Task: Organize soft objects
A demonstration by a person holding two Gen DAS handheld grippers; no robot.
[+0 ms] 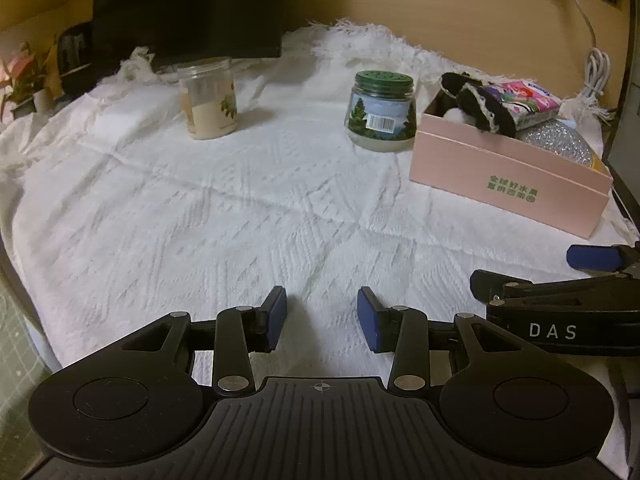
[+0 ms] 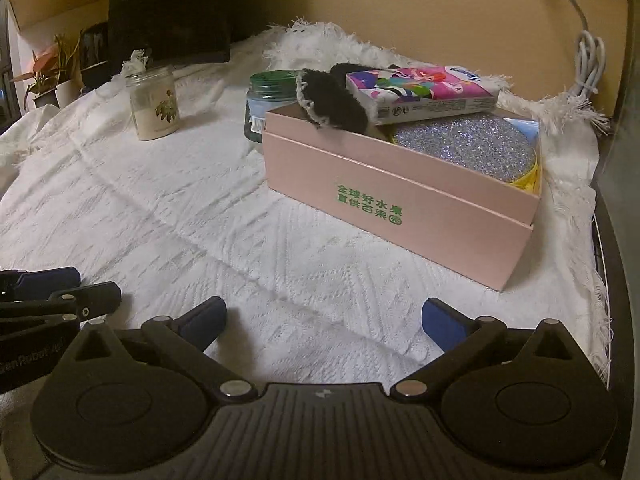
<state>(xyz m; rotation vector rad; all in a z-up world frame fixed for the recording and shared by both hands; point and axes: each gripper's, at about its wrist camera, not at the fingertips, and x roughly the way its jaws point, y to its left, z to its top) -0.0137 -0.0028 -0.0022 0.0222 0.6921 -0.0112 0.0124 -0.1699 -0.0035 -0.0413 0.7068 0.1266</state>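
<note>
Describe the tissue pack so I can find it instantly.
Find the pink box at the right of the white blanket. The tissue pack lies across its far side, above the silver glitter sponge and beside the black fuzzy item. It alone has bright cartoon print.

Worktop draped in a white textured cloth [image 1: 208, 200], pink box [image 2: 400, 208] at its right, green-lidded jar [image 1: 381, 112] just beside it, cream candle jar [image 1: 210, 100] further left
</note>
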